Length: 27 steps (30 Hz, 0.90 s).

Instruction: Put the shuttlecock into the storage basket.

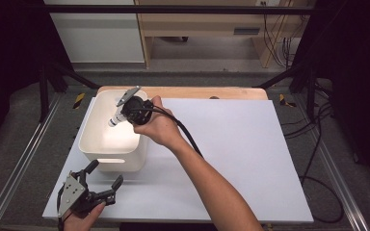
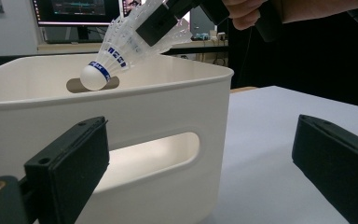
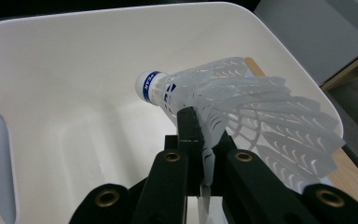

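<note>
White plastic feathers are what I see pinched in my right tool [image 3: 200,140]: its two black jaws are pressed together on the skirt of a shuttlecock [image 3: 223,107], holding a few of the vanes flat between them. In the right gripper view the shuttlecock's round white cork, ringed by a blue band, points away from the jaws and down toward the floor of a cream-white bin [image 3: 74,70]. In the high view my right tool [image 1: 125,113] hangs over the open top of that bin [image 1: 89,144], toward its far half, with the shuttlecock [image 1: 114,120] tilted cork-first into the opening and not touching the bottom or walls as far as I can tell. The left gripper view shows it from the side: the shuttlecock [image 2: 121,51] sits above the bin's rim [image 2: 121,88], cork lowest, feathers angled up to the right tool [image 2: 163,21] and the hand gripping it. My left tool [image 1: 103,185] rests low on the white desk [image 1: 231,159], just in front of the bin's near wall, its jaws spread wide with nothing between them; they point at the bin's slotted handle [image 2: 154,154] without touching it.
</note>
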{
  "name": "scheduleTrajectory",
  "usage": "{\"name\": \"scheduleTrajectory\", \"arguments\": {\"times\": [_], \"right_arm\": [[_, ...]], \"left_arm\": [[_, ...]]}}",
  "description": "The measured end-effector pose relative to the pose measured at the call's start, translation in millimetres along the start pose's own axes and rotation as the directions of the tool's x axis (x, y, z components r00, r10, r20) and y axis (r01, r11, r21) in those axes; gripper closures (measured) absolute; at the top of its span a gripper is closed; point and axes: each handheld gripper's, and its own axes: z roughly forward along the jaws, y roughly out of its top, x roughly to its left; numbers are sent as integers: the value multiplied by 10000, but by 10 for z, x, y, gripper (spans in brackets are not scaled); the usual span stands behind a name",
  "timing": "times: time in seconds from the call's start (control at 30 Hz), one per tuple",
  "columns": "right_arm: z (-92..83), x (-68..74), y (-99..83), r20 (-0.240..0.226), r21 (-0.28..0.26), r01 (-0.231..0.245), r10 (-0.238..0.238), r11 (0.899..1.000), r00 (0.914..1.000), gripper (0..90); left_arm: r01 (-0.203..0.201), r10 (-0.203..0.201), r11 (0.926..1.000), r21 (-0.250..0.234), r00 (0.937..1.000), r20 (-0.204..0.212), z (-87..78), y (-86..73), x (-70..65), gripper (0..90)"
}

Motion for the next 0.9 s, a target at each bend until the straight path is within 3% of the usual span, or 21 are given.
{"name": "scheduleTrajectory", "arguments": {"times": [0.9], "right_arm": [[141,21,-23,-233,123,-35,38,9999,9997,888]], "left_arm": [[-10,10,10000,-47,10000,54,1,9,-4,40]]}}
